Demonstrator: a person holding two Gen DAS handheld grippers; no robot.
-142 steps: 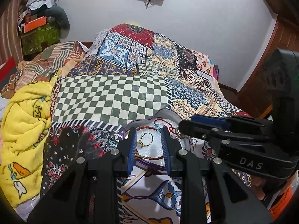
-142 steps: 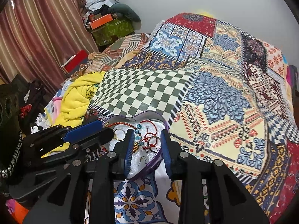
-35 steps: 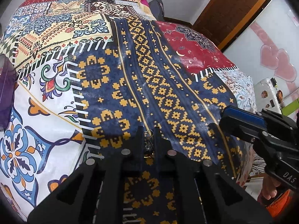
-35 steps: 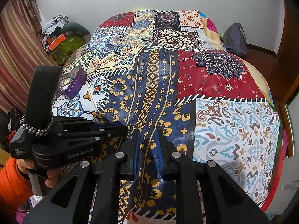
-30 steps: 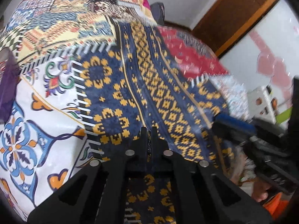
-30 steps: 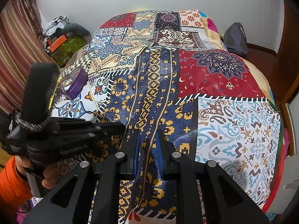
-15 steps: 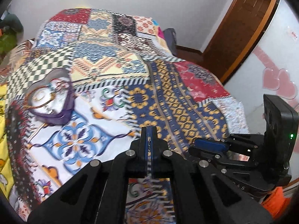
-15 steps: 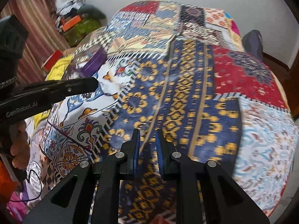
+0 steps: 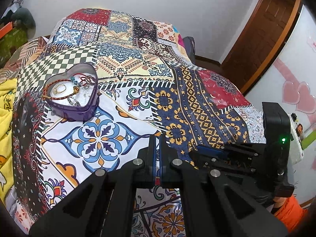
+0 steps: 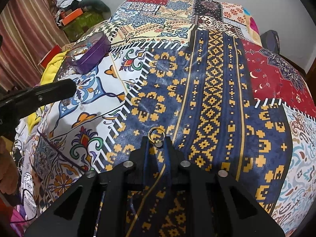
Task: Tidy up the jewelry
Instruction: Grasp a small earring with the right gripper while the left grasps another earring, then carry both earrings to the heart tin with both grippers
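Note:
A purple heart-shaped box (image 9: 73,95) holding bracelets and rings sits on the patchwork quilt at the left; it also shows far left in the right wrist view (image 10: 91,53). My left gripper (image 9: 157,150) is shut on a small dark piece of jewelry, barely visible between the pads, above the white floral patch. My right gripper (image 10: 156,142) is narrowly open, with a gold ring (image 10: 156,135) on the navy patch lying at its fingertips. The right gripper shows at the right of the left wrist view (image 9: 209,154).
The bed's quilt (image 9: 197,106) fills both views. A yellow blanket (image 9: 6,106) lies at the left edge. Boxes and clutter (image 10: 77,17) stand by the curtain. A wooden door (image 9: 262,39) is at the right.
My left gripper closed on a small piece on the navy patch, lifted and swung left toward the heart box. My right gripper dropped down to the gold ring.

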